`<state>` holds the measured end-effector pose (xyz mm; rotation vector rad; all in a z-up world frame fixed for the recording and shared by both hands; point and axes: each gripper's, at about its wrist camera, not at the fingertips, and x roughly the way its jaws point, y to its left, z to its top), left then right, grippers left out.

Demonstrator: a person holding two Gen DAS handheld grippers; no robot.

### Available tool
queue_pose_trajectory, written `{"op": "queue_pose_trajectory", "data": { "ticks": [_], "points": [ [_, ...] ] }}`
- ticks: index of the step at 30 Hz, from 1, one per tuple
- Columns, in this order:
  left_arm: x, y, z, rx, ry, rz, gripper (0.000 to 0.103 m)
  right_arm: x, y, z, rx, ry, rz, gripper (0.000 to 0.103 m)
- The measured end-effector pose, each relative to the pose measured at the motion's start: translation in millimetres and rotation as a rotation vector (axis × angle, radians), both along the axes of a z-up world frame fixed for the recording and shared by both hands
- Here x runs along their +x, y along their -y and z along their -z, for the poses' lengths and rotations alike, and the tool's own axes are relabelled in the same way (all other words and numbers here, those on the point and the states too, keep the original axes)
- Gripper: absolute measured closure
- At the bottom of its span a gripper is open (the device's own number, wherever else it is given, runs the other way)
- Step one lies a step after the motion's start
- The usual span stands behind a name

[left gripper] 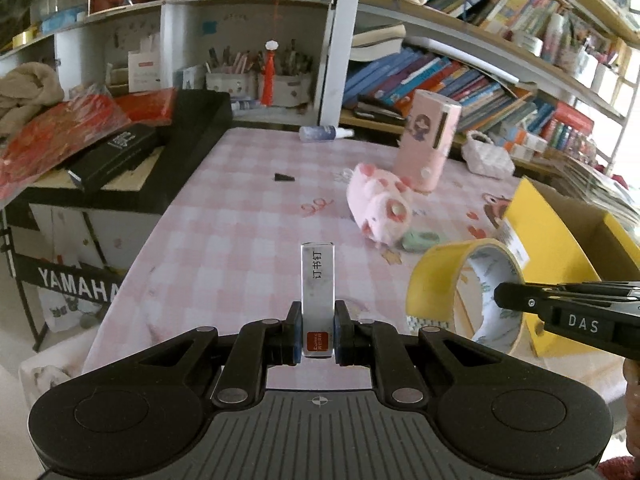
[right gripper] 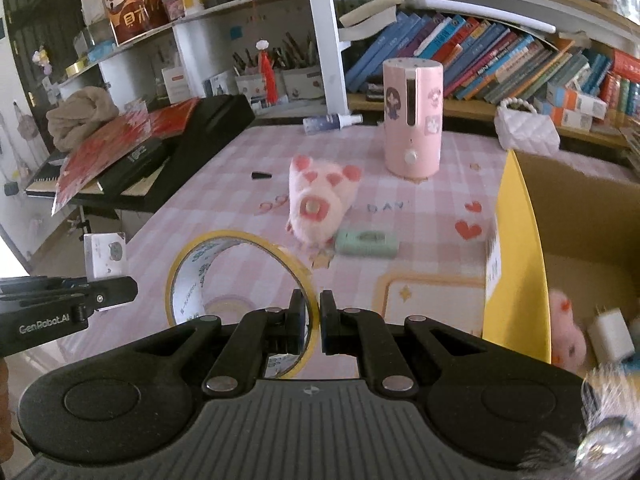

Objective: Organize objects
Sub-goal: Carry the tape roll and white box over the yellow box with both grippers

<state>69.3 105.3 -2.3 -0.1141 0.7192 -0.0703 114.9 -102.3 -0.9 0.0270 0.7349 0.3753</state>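
My left gripper [left gripper: 317,322] is shut on a clear staple box [left gripper: 318,288] with a red label, held upright above the pink checked table [left gripper: 224,232]. In the right wrist view the same box [right gripper: 106,260] shows white in the left gripper [right gripper: 116,292] at the left edge. My right gripper [right gripper: 314,312] is shut on the rim of a yellow tape roll [right gripper: 240,280], held above the table; the roll also shows in the left wrist view [left gripper: 464,288]. A yellow cardboard box [right gripper: 516,264] stands at the right with a pink plush [right gripper: 566,336] and a white charger [right gripper: 612,336] inside.
A pink pig plush [right gripper: 320,204], a green eraser-like case [right gripper: 366,244], a pink cylinder appliance [right gripper: 412,120], a spray bottle [right gripper: 330,122] and a small black cap [right gripper: 261,175] lie on the table. A black keyboard [right gripper: 160,160] with red papers stands left. Bookshelves stand behind.
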Motion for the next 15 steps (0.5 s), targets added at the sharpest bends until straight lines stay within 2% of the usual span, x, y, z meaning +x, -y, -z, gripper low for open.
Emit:
{"op": "queue_pose_trajectory", "data": {
  "ticks": [7, 15],
  "points": [
    [-44.7, 4.6, 1.2, -0.002, -0.014, 0.056, 0.090, -55.0, 0.2, 4.5, 0.000, -0.020, 0.024, 0.096],
    [-81.0, 17.7, 1.9, 0.013, -0.011, 0.126, 0.090, -104.6, 16.4, 8.0, 0.032, -0.040, 0.106, 0.096]
  ]
}}
